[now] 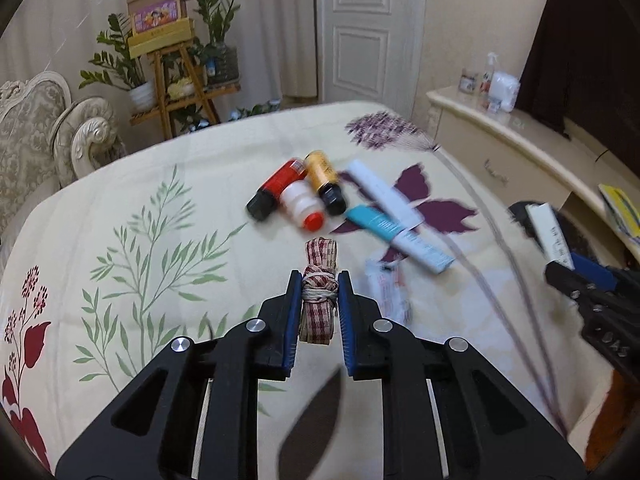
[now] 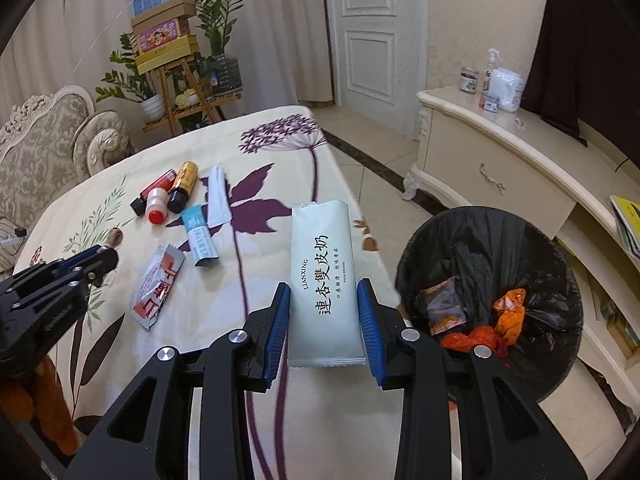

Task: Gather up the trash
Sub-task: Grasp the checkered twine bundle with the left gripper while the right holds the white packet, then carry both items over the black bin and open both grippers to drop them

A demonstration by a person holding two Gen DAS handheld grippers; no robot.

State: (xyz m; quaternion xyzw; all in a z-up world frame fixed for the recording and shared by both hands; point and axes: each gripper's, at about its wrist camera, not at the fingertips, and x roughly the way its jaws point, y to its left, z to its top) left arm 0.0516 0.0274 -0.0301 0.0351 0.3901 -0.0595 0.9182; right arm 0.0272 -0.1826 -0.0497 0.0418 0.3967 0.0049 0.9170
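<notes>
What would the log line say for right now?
left gripper: shut on ribbon bundle | right gripper: shut on white wrapper | bin: holds trash

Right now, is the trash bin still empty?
No. The black-lined trash bin already holds orange wrappers and a dark packet at its bottom.

White panelled door (image 2: pixel 370 32), cream curtains (image 2: pixel 260 20), ornate sofa (image 2: pixel 48 140), plant stand (image 2: pixel 188 92), cream sideboard (image 2: pixel 500 160), tiled floor (image 2: pixel 372 136).
</notes>
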